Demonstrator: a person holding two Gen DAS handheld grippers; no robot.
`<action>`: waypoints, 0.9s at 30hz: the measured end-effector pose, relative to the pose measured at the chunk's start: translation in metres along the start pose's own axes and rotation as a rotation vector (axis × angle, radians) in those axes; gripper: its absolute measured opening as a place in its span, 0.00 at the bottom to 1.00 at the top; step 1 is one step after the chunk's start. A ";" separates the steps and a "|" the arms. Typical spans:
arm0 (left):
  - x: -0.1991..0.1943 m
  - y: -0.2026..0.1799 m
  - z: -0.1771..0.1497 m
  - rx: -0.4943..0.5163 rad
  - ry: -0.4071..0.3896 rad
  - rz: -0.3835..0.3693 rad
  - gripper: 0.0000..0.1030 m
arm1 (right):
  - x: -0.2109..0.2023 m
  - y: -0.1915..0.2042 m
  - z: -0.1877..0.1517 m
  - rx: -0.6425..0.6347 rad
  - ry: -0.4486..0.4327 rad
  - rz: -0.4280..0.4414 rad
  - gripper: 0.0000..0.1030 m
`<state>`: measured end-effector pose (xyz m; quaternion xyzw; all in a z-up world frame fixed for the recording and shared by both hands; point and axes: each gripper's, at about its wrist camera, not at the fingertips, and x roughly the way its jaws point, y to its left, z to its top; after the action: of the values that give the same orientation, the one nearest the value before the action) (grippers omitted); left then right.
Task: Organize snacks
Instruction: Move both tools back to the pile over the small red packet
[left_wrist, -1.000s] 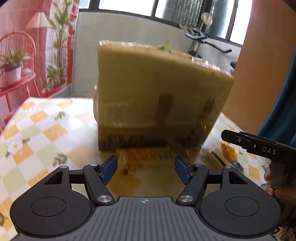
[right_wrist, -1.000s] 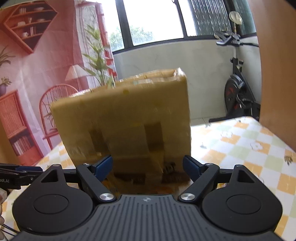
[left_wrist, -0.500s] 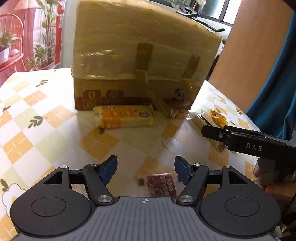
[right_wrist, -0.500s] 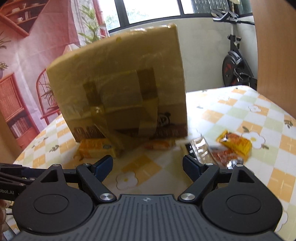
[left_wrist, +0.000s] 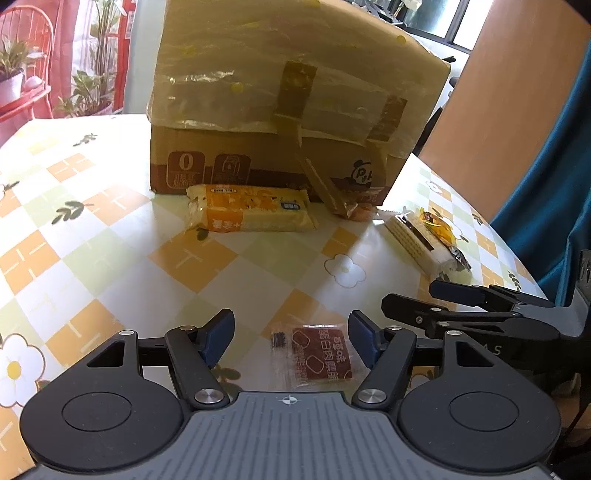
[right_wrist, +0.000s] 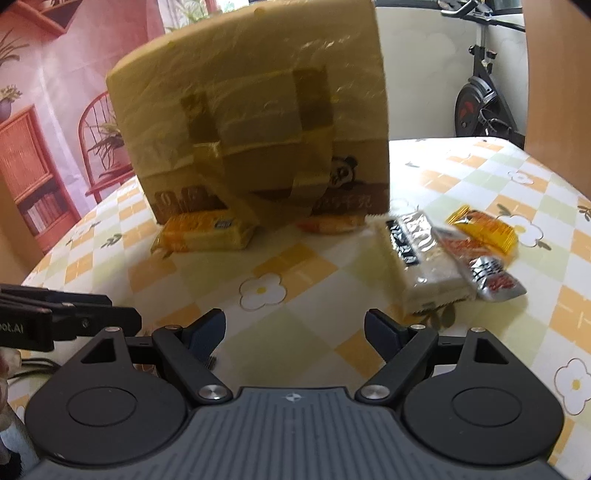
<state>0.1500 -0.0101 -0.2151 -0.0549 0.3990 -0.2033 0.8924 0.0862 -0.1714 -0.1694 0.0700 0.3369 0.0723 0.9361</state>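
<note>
A taped cardboard box (left_wrist: 288, 110) (right_wrist: 255, 122) stands at the far side of the checked table. An orange snack pack (left_wrist: 251, 214) (right_wrist: 207, 230) lies against its foot. A white wafer pack (left_wrist: 417, 240) (right_wrist: 417, 258), a silver-red bar (right_wrist: 480, 269) and a yellow-orange packet (right_wrist: 484, 230) lie to the right. A small clear packet with a red label (left_wrist: 314, 354) lies flat on the table under my left gripper (left_wrist: 291, 339), which is open above it. My right gripper (right_wrist: 295, 332) is open over bare tablecloth, nothing between its fingers.
The table's right edge (left_wrist: 517, 273) runs near a blue curtain and a wooden panel. A small orange sausage-like snack (right_wrist: 328, 223) lies at the box's foot. An exercise bike (right_wrist: 480, 103) stands beyond the table. The other gripper shows at each view's side.
Both grippers have tilted downward and sunk toward the table. The box has slid up in both views, and the snacks on the tablecloth have come into sight. Jaw widths look unchanged.
</note>
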 end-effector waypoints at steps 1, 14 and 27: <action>0.001 0.000 -0.001 -0.003 0.005 -0.010 0.68 | 0.001 0.000 -0.001 -0.005 0.003 -0.002 0.82; 0.020 -0.024 -0.011 0.086 0.048 0.010 0.69 | -0.009 -0.017 -0.002 0.080 -0.062 -0.107 0.82; 0.026 -0.044 -0.022 0.256 -0.013 0.130 0.55 | -0.009 -0.027 -0.005 0.136 -0.069 -0.112 0.82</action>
<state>0.1353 -0.0589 -0.2362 0.0841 0.3667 -0.1941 0.9060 0.0788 -0.1991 -0.1726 0.1166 0.3122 -0.0057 0.9428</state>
